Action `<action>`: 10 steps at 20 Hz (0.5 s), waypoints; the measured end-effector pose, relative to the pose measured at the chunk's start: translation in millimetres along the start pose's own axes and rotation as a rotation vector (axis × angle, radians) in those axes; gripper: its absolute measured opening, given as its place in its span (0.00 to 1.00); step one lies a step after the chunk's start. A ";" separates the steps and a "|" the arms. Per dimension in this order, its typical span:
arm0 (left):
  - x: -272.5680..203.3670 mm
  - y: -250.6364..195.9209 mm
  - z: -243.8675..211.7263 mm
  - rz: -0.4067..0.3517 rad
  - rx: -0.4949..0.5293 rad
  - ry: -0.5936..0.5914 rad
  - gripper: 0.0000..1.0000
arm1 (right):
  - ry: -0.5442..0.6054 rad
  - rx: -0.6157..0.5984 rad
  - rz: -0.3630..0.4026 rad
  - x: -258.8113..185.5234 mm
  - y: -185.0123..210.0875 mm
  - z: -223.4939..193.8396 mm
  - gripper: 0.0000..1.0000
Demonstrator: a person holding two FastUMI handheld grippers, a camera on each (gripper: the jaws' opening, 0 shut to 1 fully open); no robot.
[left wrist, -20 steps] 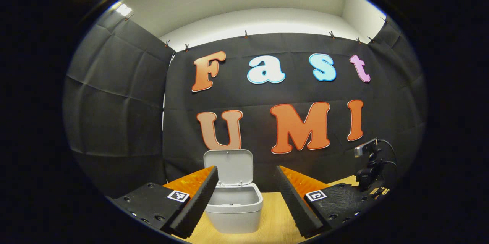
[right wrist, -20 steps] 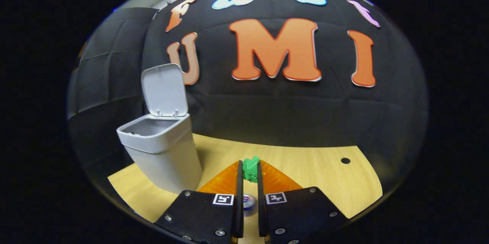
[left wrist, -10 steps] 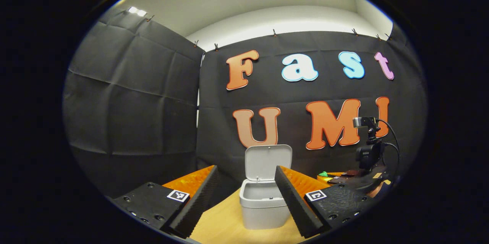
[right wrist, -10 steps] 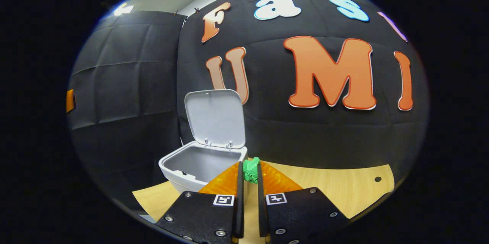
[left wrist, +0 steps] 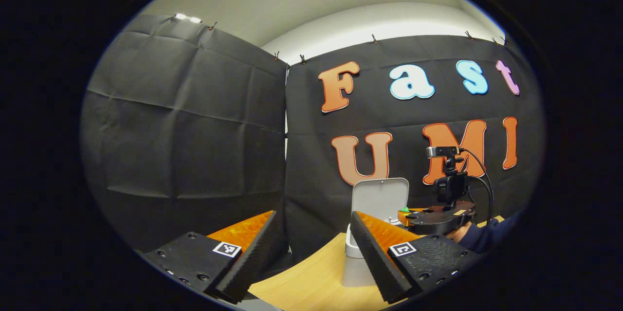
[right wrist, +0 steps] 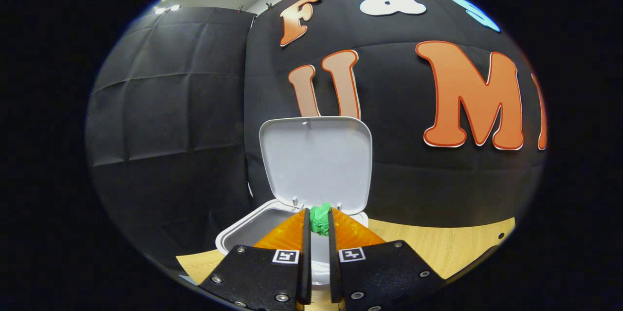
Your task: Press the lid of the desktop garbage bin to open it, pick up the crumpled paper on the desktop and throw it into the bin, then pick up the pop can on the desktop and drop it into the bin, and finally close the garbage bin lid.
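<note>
In the right gripper view, the right tool (right wrist: 319, 221) is clenched on the green crumpled paper (right wrist: 320, 217), both fingers pressing its sides, and holds it over the near rim of the garbage bin (right wrist: 243, 233), whose lid (right wrist: 316, 160) stands upright at the far side. In the left gripper view, the left tool (left wrist: 314, 247) is spread wide and holds nothing, above the wooden counter (left wrist: 311, 282); beyond its right finger (left wrist: 375, 257) stand the bin and the right tool.
</note>
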State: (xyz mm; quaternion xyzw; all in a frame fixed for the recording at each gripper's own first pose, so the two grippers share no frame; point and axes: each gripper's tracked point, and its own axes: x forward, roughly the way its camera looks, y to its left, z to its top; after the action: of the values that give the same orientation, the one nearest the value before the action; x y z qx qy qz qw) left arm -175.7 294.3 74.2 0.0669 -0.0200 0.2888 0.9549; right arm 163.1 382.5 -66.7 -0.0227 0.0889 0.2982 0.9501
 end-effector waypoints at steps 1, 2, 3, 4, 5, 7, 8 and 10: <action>1.6 -0.7 -1.5 -0.001 -0.003 0.002 0.99 | -0.009 0.000 -0.009 3.6 -1.4 1.9 0.15; 3.4 -1.3 -2.7 -0.003 -0.006 0.005 0.99 | -0.017 0.007 -0.005 4.0 -0.5 4.4 0.18; 4.7 -1.2 -4.3 -0.006 -0.008 0.007 0.99 | -0.023 0.008 -0.008 4.1 0.1 3.9 0.25; 5.3 -2.1 -4.0 -0.011 -0.010 0.008 0.94 | -0.028 0.008 -0.005 4.8 0.8 3.1 0.30; 6.3 -3.1 -5.8 -0.018 -0.013 0.009 0.94 | -0.029 0.004 -0.004 3.4 0.8 3.8 0.49; 6.0 -6.8 -7.8 -0.036 -0.018 0.013 0.99 | -0.034 0.004 -0.011 2.4 -2.9 3.9 0.70; 7.5 -9.2 -9.4 -0.045 -0.020 0.013 0.94 | -0.038 0.010 -0.015 0.7 -6.0 4.0 0.79; 13.6 -24.3 -10.3 -0.073 -0.027 0.018 0.99 | -0.053 0.026 -0.028 -7.1 -13.6 6.8 0.86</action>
State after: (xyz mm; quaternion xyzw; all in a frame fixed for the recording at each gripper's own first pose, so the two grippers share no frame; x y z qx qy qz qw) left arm -150.9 283.2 62.3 0.0520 -0.0129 0.2540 0.9657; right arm 166.2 367.9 -58.8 -0.0035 0.0671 0.2843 0.9564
